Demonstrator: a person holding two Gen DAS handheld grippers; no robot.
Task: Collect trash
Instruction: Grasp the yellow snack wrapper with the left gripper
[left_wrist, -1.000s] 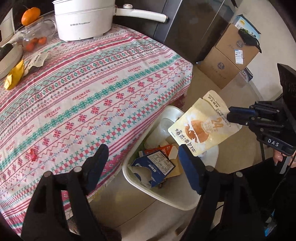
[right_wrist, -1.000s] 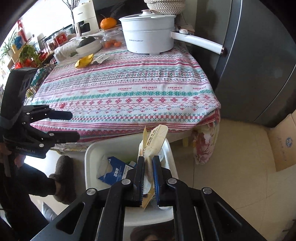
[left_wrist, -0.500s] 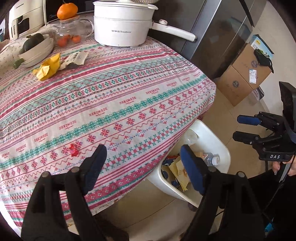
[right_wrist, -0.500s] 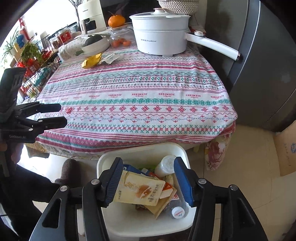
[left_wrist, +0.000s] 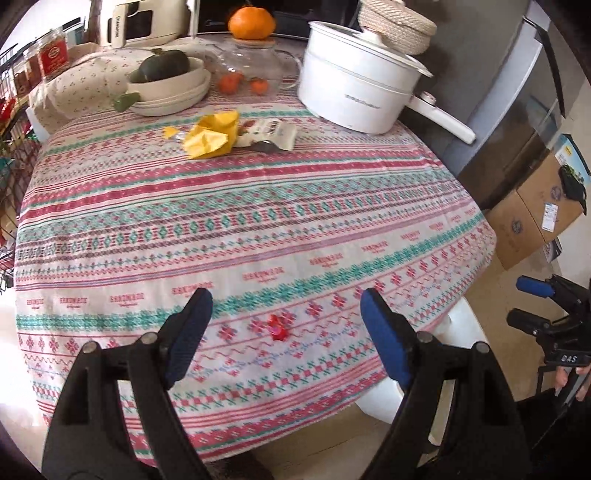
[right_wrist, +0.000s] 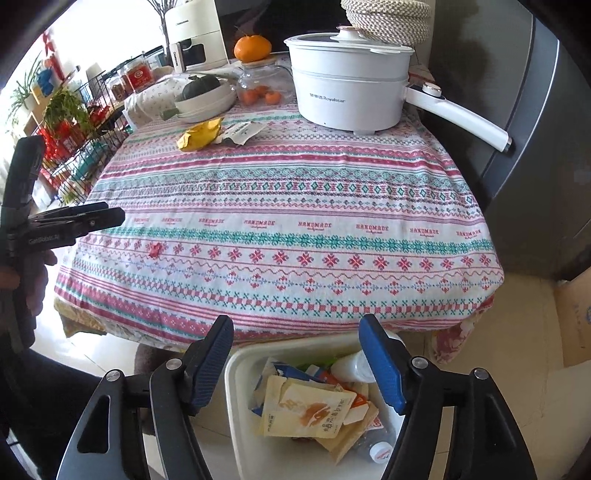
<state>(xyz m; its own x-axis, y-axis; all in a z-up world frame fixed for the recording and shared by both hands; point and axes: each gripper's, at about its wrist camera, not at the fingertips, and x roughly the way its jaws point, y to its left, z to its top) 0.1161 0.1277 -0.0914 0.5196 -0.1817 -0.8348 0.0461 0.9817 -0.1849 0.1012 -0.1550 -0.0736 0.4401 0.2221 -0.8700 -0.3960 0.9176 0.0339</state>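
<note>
My left gripper is open and empty over the near edge of the patterned tablecloth, just short of a small red wrapper. A crumpled yellow wrapper and a white packet lie at the far side. My right gripper is open and empty above the white bin, which holds a beige snack pouch, a bottle and cartons. The red wrapper, the yellow wrapper and the left gripper also show in the right wrist view.
A white electric pot with a long handle, a bowl with a squash, a glass jar with small oranges stand at the table's back. Cardboard boxes and a dark fridge are to the right. A wire rack stands left.
My right gripper opened and dropped the beige pouch into the bin. My left gripper swung from over the bin to over the table, toward the red wrapper.
</note>
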